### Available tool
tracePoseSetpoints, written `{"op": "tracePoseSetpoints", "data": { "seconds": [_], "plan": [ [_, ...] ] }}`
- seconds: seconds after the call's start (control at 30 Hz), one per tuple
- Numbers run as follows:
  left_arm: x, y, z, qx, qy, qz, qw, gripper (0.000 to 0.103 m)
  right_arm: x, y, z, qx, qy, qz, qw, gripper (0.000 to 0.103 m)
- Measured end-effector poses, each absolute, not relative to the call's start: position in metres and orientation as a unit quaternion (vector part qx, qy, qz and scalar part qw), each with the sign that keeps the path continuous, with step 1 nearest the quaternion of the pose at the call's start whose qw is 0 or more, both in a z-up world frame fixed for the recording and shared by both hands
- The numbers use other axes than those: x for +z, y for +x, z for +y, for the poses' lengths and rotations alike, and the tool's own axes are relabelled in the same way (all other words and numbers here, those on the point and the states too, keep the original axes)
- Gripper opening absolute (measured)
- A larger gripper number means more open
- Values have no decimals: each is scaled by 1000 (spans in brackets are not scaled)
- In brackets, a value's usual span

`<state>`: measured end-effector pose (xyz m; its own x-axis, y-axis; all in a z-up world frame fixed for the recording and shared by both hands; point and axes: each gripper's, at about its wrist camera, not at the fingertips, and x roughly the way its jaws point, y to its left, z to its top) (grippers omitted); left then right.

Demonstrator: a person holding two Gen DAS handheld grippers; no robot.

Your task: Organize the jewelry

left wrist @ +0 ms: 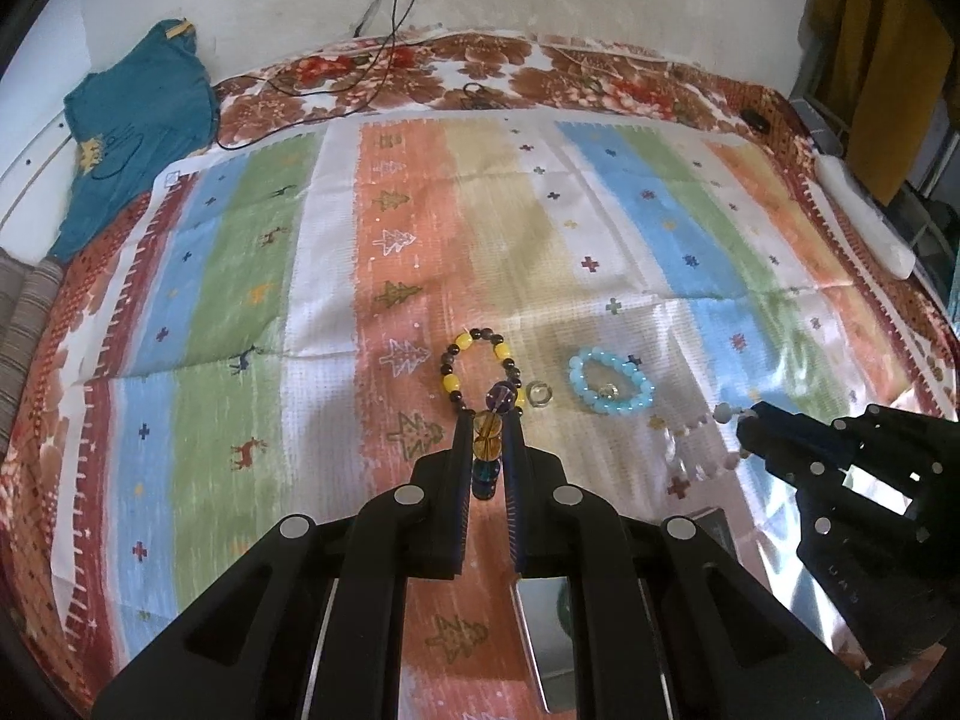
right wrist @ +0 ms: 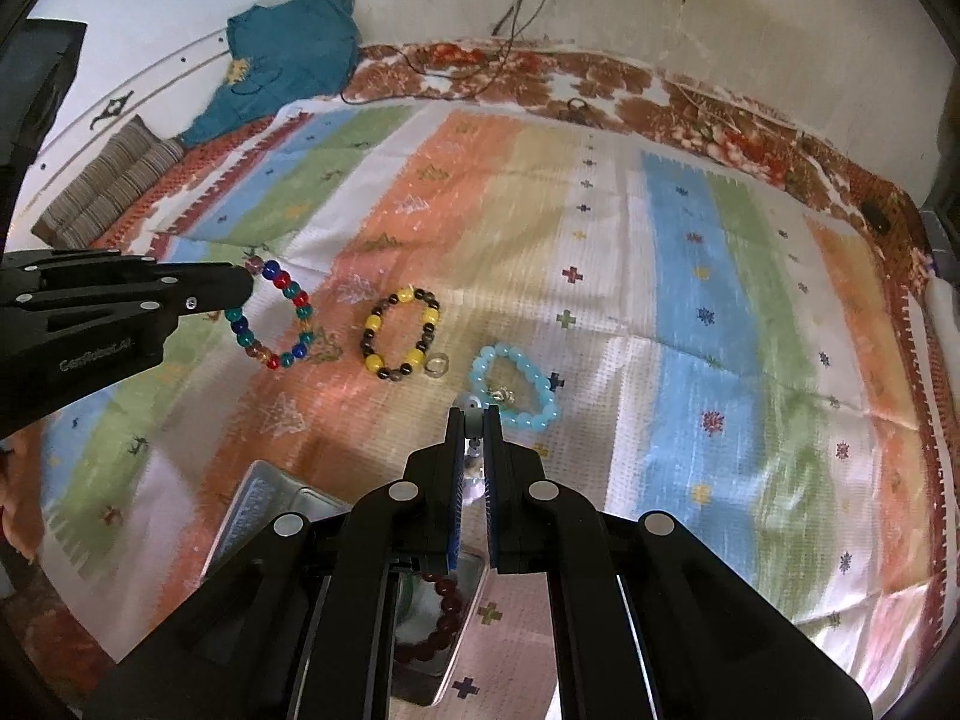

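My left gripper (left wrist: 487, 420) is shut on a multicoloured glass-bead bracelet (right wrist: 276, 318) and holds it hanging above the striped cloth; it also shows between the fingers in the left wrist view (left wrist: 487, 441). My right gripper (right wrist: 474, 411) is shut on a pale pink and white bead bracelet (left wrist: 714, 444), which dangles from its tips. On the cloth lie a yellow and dark bead bracelet (left wrist: 480, 369), a small clear ring (left wrist: 539, 393) and a light blue bead bracelet (left wrist: 611, 387) with a small charm inside it.
A metal tray (right wrist: 282, 504) lies below the grippers with a dark red bead bracelet (right wrist: 441, 612) in it. The striped cloth (left wrist: 336, 276) covers a floral bedspread. A teal garment (left wrist: 138, 120), cables and a white power strip (left wrist: 864, 216) lie at the edges.
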<state>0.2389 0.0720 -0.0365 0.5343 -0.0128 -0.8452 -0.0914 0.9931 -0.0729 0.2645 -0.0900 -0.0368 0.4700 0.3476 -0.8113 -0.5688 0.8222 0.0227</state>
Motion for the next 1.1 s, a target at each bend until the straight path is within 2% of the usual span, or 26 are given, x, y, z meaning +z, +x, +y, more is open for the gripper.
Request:
{"op": "tracePoseSetpoints", "data": {
  "seconds": [1.1],
  "plan": [
    [-10, 155, 18, -27, -24, 454, 890, 9, -19, 200, -113, 296, -117, 419, 851, 7]
  ]
}}
